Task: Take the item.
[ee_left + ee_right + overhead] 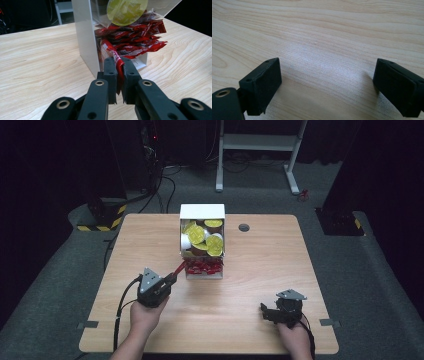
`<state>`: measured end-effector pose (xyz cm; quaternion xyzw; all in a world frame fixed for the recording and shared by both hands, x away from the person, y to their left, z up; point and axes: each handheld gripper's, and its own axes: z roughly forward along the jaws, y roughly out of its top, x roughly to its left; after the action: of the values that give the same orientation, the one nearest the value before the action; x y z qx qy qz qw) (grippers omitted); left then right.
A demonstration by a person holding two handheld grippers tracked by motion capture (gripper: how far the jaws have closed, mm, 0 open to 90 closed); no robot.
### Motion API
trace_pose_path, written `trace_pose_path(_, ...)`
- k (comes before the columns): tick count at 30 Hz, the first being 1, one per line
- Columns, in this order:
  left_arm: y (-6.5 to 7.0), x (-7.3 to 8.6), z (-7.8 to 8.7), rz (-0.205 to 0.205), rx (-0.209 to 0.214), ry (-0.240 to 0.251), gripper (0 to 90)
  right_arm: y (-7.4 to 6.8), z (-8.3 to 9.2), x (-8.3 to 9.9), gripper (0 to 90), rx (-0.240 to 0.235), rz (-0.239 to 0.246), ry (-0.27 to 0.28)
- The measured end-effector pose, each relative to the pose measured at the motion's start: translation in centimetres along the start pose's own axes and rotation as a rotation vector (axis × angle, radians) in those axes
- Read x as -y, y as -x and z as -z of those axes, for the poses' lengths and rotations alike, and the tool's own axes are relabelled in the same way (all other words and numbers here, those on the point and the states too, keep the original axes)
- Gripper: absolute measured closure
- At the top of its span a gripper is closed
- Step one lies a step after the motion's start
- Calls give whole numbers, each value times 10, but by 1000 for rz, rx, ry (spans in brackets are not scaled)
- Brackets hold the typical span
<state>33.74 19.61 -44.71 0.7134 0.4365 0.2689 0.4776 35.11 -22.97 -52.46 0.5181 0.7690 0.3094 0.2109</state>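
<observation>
high view: left gripper (172, 279) at the white dispenser box (202, 212), clamped on a glossy red sachet (179, 269) at its bottom slot; right gripper (270, 312) rests apart on the wood-grain table (250, 285).
left gripper view: flat black pads pinch the crinkly sachet (115, 56), round yellow-lidded pod (127, 11) above.
right gripper view: jaws spread wide over bare table (324, 37).

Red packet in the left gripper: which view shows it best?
Left gripper view: the red packet sits close up, pinched between the left gripper pads, trailing from the white dispenser box. High view shows it as a small red sliver. Right gripper view looks at tabletop.
</observation>
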Motion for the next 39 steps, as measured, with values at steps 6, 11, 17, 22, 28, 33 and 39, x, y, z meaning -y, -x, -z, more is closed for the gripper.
trace_pose_path(6, -3, 3, 9, 1, -12, 6, 847, 0, 0, 0, 80, 0, 0, 0)
trace_pose_path(11, -6, 6, 15, 13, -16, 11, 854, 0, 0, 0, 80, 0, 0, 0)
trace_pose_path(17, -10, 7, 24, 17, -21, 15, 859, 0, 0, 0, 80, 0, 0, 0)
trace_pose_path(22, -12, 8, 30, 23, -19, 22, 859, 0, 0, 0, 80, 0, 0, 0)
trace_pose_path(28, -14, 9, 36, 35, -17, 34, 861, 0, 0, 0, 80, 0, 0, 0)
trace_pose_path(33, -16, 10, 41, 43, -21, 43, 861, 0, 0, 0, 80, 0, 3, 0)
trace_pose_path(39, -22, 12, 50, 58, -32, 55, 862, 0, 0, 0, 80, 1, 2, 0)
